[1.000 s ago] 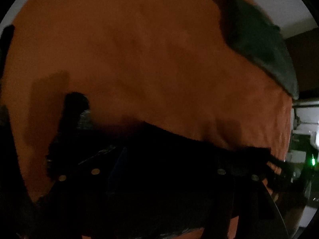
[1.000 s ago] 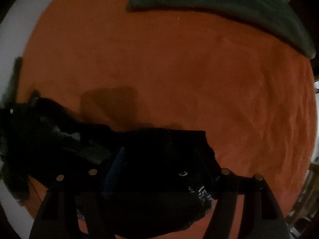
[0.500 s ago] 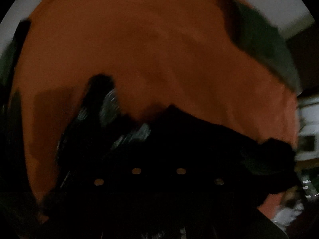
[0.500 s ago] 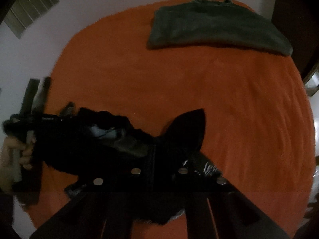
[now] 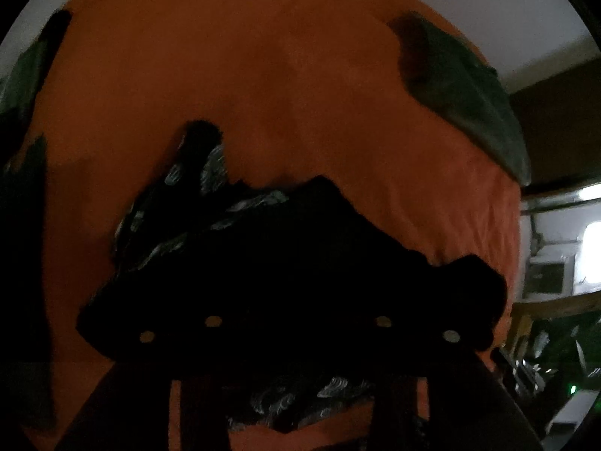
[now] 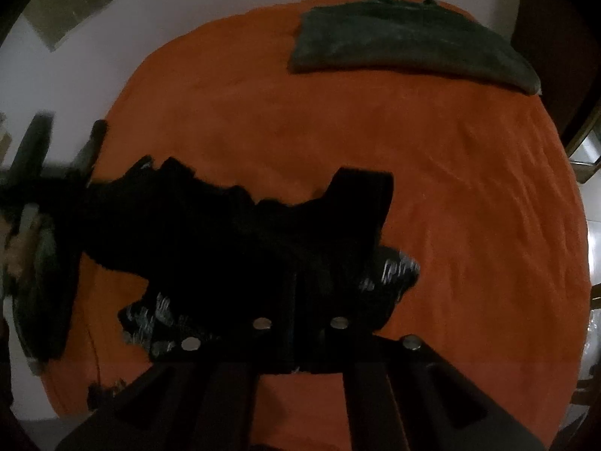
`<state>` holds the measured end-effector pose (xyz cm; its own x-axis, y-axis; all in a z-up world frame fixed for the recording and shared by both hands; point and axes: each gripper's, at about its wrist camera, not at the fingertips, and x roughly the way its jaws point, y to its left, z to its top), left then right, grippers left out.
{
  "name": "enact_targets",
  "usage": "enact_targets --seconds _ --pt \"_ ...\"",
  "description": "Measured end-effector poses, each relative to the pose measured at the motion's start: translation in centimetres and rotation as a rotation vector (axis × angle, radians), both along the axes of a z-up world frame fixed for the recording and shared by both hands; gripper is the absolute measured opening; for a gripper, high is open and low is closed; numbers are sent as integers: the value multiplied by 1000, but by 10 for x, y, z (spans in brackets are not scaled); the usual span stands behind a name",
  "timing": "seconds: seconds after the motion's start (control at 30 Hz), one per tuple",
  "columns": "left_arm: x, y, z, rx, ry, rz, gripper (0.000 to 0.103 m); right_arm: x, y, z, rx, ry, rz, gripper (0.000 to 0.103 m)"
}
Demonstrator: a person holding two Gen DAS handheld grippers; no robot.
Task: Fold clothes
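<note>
A black garment [image 5: 300,255] with a pale swirl print lies crumpled on the orange bed cover [image 5: 225,75]. In the left wrist view it drapes over my left gripper [image 5: 298,300], whose jaws stand apart; the fingertips are lost in the dark cloth. Seen from the right wrist, the same black garment [image 6: 210,233] stretches leftward from my right gripper [image 6: 300,300], which is shut on a bunch of it. My left gripper [image 6: 64,158] shows blurred at the far left with a hand [image 6: 18,251] behind it.
A folded dark green garment [image 6: 405,41] lies at the far end of the bed cover [image 6: 450,188], also visible as the green garment [image 5: 469,101] at upper right. A white wall stands behind. Dim furniture and a lit window [image 5: 593,236] sit beyond the right edge.
Both grippers were open a second ago and closed on the black garment, which lifted off the bed. The right one stays shut; the left one's jaws have since spread apart again.
</note>
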<state>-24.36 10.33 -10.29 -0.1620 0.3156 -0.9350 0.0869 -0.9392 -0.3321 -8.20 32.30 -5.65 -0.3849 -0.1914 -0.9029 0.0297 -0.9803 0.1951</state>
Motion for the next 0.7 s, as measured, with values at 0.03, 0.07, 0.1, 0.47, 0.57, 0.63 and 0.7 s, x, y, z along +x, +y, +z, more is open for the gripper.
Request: enact_targets --seconds 0.03,0.07,0.1,0.47,0.57,0.63,0.7 --pt "-1 8 1 0 8 -11 44 7 0 -5 15 0 0 0" --pt "-3 15 1 11 14 -27 44 14 0 -11 32 -2 0 0" --pt "-7 21 0 17 15 -37 45 21 1 -17 48 -3 -1 0" --pt "-112 86 -58 -156 -201 -235 50 -44 37 -8 -170 -35 -12 83" --pt "-133 79 -83 -197 -283 -224 50 -94 44 -10 -175 -78 -5 89" --pt "-143 70 -92 -217 -304 -187 50 -116 40 -28 -136 -168 10 89" --pt "-150 66 -101 -218 -327 -177 50 -138 36 -47 -97 -258 24 89"
